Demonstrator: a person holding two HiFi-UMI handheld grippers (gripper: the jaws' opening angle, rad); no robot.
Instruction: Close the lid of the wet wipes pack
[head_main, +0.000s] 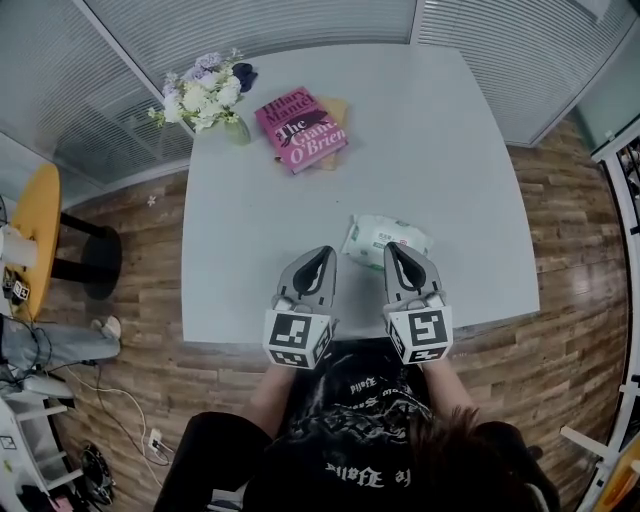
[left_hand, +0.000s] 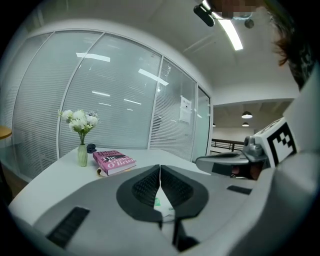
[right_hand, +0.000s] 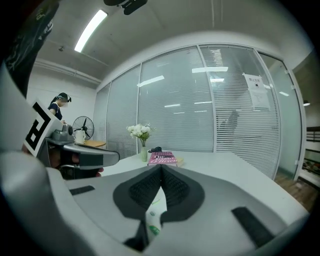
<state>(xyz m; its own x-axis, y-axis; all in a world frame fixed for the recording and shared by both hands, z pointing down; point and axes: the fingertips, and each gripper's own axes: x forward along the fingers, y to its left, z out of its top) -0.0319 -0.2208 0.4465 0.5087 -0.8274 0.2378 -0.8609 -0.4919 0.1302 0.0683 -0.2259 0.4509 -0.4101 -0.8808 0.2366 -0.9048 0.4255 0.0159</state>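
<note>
The wet wipes pack (head_main: 386, 240), white with green print, lies flat on the pale table (head_main: 250, 220) near its front edge. The lid cannot be made out at this size. My left gripper (head_main: 322, 251) hangs above the table just left of the pack, jaws shut with nothing between them. My right gripper (head_main: 390, 247) hovers over the pack's near edge, jaws also shut and empty. In the left gripper view the closed jaws (left_hand: 160, 168) hide most of the pack (left_hand: 162, 204). In the right gripper view a strip of the pack (right_hand: 154, 212) shows below the closed jaws (right_hand: 161, 168).
A pink book (head_main: 300, 129) and a vase of white flowers (head_main: 205, 98) stand at the table's far left. A yellow round stool (head_main: 36, 232) sits left of the table. Glass partition walls with blinds ring the far side. A person (right_hand: 60, 103) stands far off.
</note>
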